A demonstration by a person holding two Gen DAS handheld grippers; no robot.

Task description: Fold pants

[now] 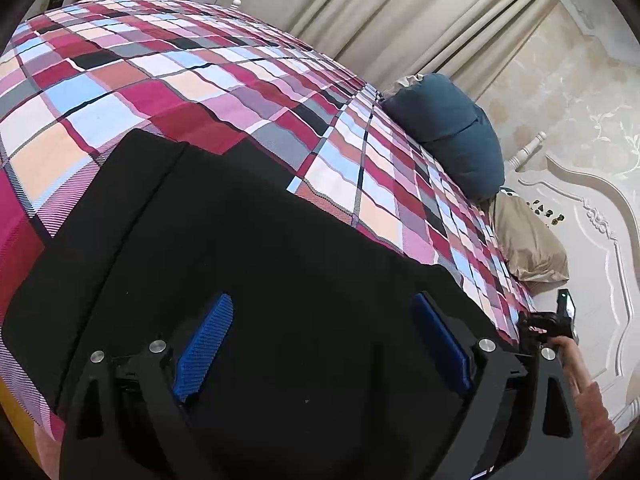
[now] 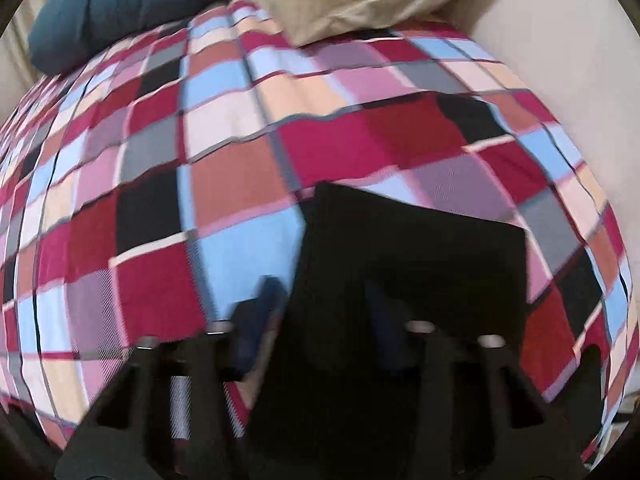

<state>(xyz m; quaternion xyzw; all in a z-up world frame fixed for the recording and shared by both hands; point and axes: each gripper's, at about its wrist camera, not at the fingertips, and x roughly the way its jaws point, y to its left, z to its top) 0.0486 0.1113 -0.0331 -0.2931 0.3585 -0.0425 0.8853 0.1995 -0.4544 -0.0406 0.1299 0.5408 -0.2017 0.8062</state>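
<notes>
The black pants (image 1: 248, 240) are lying flat on the checked bedspread (image 1: 168, 64), their long axis running up and to the left from the left tongs (image 1: 322, 344), which are hovering spread wide over the near end. The right tongs (image 2: 324, 320) are reaching over a corner — blur is hiding whether they are pinching cloth.
</notes>
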